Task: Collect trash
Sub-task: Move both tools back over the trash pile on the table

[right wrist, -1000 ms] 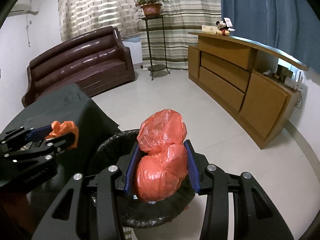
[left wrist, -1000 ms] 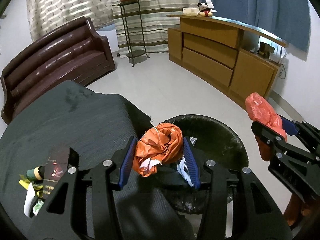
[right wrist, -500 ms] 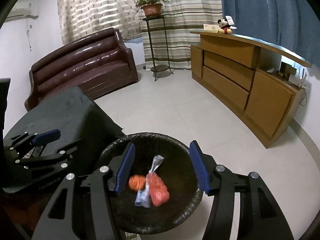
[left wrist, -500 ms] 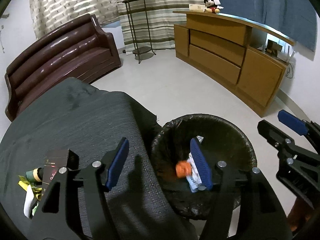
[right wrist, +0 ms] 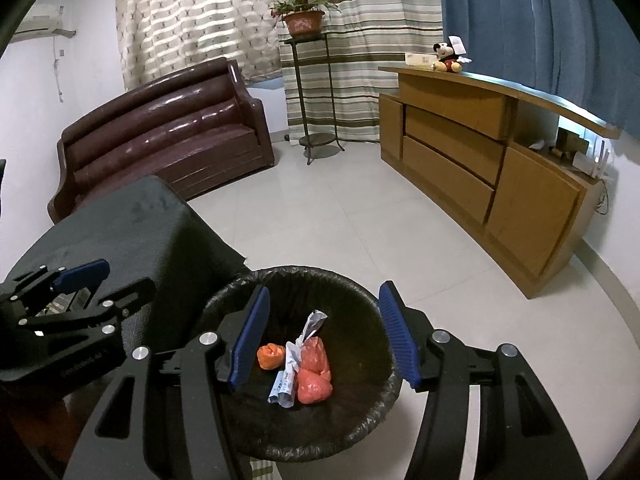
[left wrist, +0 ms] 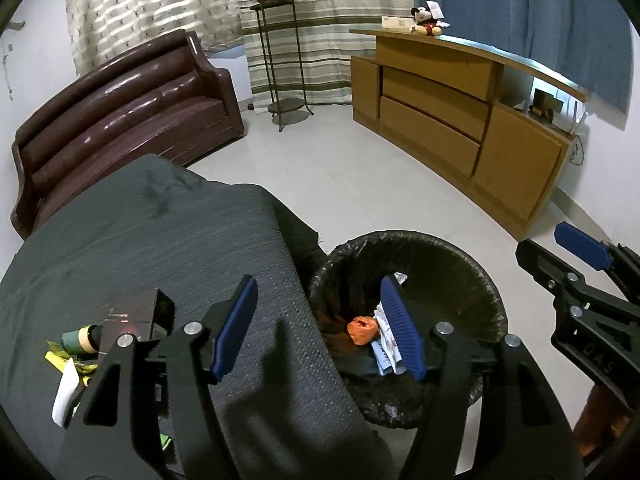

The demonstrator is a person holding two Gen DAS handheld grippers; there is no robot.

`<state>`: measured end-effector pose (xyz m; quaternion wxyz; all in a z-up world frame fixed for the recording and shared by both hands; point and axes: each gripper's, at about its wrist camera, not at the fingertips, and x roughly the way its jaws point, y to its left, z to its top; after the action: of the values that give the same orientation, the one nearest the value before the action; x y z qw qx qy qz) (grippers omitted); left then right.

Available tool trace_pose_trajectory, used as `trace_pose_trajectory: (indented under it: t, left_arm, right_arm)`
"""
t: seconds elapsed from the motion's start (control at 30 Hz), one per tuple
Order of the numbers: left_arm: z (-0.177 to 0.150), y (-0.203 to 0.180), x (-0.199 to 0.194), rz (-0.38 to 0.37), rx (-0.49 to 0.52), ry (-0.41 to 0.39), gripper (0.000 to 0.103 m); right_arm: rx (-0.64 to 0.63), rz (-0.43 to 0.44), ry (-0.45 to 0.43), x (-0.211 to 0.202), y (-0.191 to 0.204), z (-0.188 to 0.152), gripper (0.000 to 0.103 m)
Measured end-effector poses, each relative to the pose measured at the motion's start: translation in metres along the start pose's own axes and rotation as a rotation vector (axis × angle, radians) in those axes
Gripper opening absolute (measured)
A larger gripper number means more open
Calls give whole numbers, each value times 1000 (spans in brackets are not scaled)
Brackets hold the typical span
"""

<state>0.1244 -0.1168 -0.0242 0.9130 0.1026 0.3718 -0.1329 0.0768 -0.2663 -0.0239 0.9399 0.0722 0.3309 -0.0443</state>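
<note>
A black-lined trash bin (right wrist: 360,284) stands on the floor beside a dark cloth-covered table (left wrist: 140,240). Inside it lie a small orange wad (right wrist: 270,356), a red plastic bag (right wrist: 314,376) and a white-blue wrapper (right wrist: 286,380); the orange wad also shows in the left wrist view (left wrist: 362,330). My right gripper (right wrist: 324,338) is open and empty above the bin. My left gripper (left wrist: 316,330) is open and empty over the table edge and the bin rim (left wrist: 472,264). More trash (left wrist: 76,352), a dark box and green and yellow scraps, lies on the table at the left.
A brown leather sofa (left wrist: 120,120) stands at the back left. A metal plant stand (left wrist: 280,60) is by the striped curtains. A long wooden cabinet (left wrist: 460,120) runs along the right wall with a Mickey toy (left wrist: 426,20) on top. The floor is pale tile.
Both grippers opened and let go. The orange wad and the red bag dropped into the bin and now lie at its bottom. Both grippers have risen slightly.
</note>
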Motion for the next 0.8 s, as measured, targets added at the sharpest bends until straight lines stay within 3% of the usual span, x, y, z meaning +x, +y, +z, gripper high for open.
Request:
trace_pose_trajectory:
  t: [0.5, 0.8]
  left_arm:
    - [-12, 25, -28, 21, -36, -16, 63]
    - [-37, 68, -55, 70, -88, -6, 63]
  right_arm:
    - [-10, 8, 23, -10, 18, -5, 58]
    - [-72, 50, 31, -17, 53, -13, 58]
